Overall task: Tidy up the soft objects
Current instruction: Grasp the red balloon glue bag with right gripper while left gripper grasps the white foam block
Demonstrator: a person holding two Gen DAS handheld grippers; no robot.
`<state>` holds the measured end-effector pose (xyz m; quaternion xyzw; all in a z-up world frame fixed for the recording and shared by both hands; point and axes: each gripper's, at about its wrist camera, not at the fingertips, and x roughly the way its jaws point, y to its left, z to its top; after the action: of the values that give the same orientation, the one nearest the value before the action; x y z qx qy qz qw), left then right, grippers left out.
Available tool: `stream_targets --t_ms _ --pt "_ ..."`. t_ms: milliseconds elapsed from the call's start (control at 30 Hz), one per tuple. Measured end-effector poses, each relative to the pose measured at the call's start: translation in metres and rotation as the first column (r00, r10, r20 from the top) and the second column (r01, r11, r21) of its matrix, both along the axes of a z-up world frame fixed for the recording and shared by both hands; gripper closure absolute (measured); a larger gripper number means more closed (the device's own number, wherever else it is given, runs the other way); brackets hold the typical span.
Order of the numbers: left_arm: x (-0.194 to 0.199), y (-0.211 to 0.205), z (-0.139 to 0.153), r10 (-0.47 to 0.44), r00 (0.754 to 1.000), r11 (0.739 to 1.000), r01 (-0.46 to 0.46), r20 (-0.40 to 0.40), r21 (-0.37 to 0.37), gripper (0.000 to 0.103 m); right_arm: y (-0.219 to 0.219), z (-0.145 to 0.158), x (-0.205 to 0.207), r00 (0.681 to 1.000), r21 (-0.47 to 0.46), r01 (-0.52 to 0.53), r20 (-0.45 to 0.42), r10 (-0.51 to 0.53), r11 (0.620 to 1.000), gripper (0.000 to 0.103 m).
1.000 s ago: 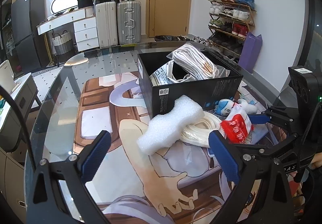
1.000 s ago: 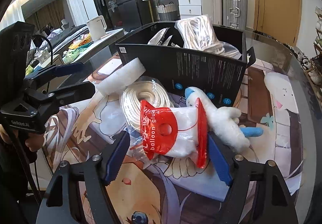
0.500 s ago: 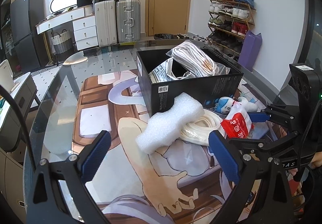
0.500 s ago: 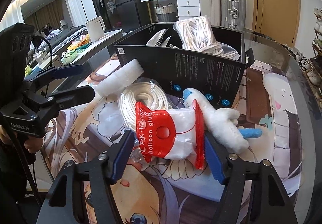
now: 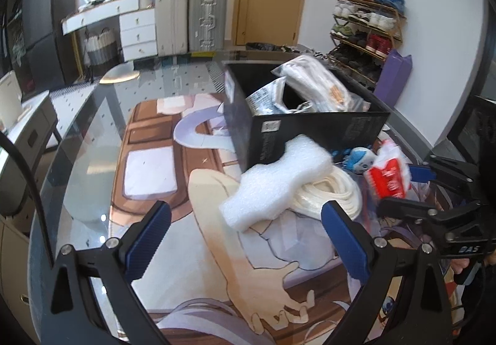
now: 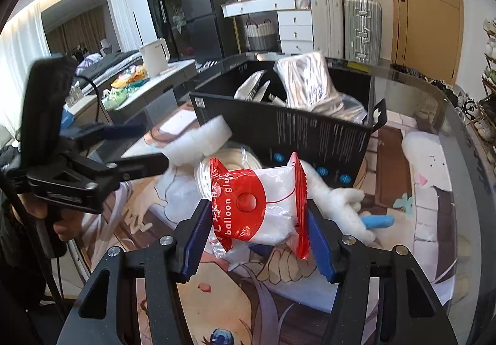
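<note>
The right gripper (image 6: 256, 235), jaws just closing, clamps a red-and-white packet (image 6: 259, 204) off the bench (image 6: 446, 115), ahead of a black box (image 6: 310, 134). The left view adds the left gripper (image 5: 245, 232) wide open and empty, foam (image 5: 276, 180) beyond its fingers. Only the right view shows the plush (image 6: 338, 199), apparently lying behind the packet.
</note>
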<state>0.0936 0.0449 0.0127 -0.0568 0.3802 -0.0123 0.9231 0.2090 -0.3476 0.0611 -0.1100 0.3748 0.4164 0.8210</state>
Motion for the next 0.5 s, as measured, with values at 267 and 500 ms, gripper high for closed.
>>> stream_targets --t_ms 267,500 --pt "0.008 0.01 -0.011 0.047 0.998 0.996 -0.049 -0.031 -0.076 0.006 -0.006 0.002 0.002 1.0 0.009 0.015 0.002 -0.015 1.0 0.043" --pt "0.012 0.006 -0.014 0.034 0.999 0.995 -0.036 -0.027 -0.094 0.013 -0.006 0.003 0.001 1.0 0.016 0.013 0.002 -0.013 1.0 0.043"
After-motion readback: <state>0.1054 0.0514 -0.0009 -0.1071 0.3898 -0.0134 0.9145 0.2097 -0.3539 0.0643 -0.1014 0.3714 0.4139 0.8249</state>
